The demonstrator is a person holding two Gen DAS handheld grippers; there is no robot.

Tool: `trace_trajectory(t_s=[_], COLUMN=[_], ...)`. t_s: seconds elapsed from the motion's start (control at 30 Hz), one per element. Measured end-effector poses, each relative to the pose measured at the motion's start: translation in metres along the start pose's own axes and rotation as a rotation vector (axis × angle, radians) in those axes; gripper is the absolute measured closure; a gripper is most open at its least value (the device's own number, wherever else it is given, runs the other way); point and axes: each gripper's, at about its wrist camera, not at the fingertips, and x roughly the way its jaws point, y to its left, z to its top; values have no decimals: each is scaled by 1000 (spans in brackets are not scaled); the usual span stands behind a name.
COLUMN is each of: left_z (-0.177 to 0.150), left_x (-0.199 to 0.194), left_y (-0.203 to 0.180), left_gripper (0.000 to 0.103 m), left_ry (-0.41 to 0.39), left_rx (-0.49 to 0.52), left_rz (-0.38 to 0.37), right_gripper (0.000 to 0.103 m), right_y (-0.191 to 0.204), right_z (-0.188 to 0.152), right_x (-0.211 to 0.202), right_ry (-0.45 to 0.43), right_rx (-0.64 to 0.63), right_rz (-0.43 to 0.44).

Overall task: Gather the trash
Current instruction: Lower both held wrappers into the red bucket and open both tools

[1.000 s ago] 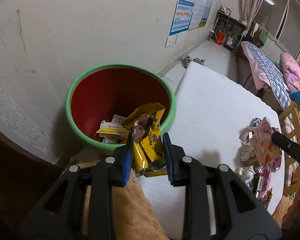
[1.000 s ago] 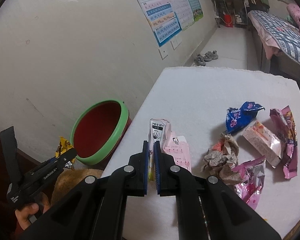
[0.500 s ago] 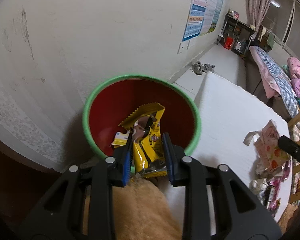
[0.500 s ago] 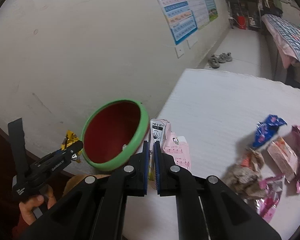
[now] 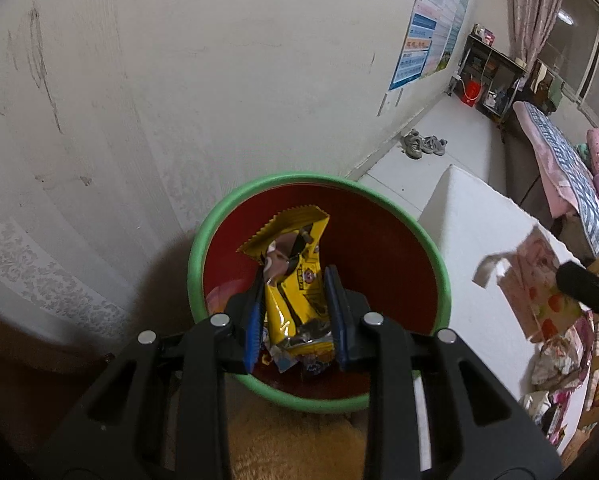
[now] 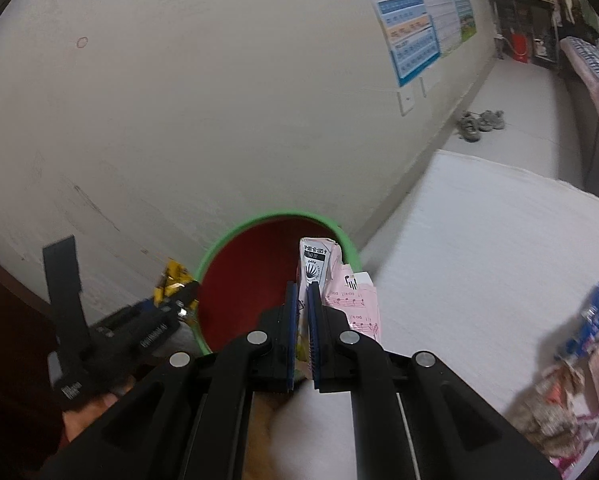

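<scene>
While my left gripper hangs over the mouth of the bin, its blue ribbed pads are clamped on a yellow snack wrapper, a crinkled glossy foil pouch with a saw-toothed top edge and a torn, silvery lower end. I see the bin as a round plastic tub, red inside with a thick green rolled rim, and a few flattened wrappers lie at its bottom. My right gripper has its jaws pressed nearly together on a pink-and-white carton, a flattened paper pack with a barcode strip at its top and music notes printed on its pink face; it sits at the bin's rim, near the table's left edge. More trash lies heaped at the table's right edge: crumpled pink, blue and brown foil packets. I make out the table as a white, faintly ribbed slab standing against the bin. Behind both stands a scuffed off-white wall with patterned paper low down and colourful charts. Farther off, a pair of shoes rests on the pale floor beside the wall, with a dark shelf and a bed with a checked cover beyond.
</scene>
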Motion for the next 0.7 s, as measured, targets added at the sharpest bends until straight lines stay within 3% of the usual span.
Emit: trace_trajectory(t_s=[0.3, 0.33, 0.37, 0.4, 0.43, 0.53, 0.7], left_z=[5, 6, 7, 7, 8, 4, -6], left_x=[26, 29, 33, 37, 38, 31, 18], left_y=[15, 16, 17, 19, 20, 20, 15], left_gripper=[75, 72, 50, 38, 33, 33, 33], left_ry=[48, 45, 49, 57, 60, 47, 39], left_rx=[-16, -20, -24, -31, -36, -41, -54], left_rz=[12, 35, 52, 57, 46, 46, 34], right_gripper=[94, 93, 86, 72, 67, 62, 56], right_y=[18, 18, 20, 21, 21, 24, 13], right_z=[24, 26, 28, 28, 29, 26, -5], right_x=[36, 40, 46, 48, 48, 35, 8], right_ry=[42, 50, 62, 66, 59, 20, 5], right_rx=[48, 48, 47, 48, 50, 36, -24], right_rz=[109, 114, 119, 113, 105, 91, 8])
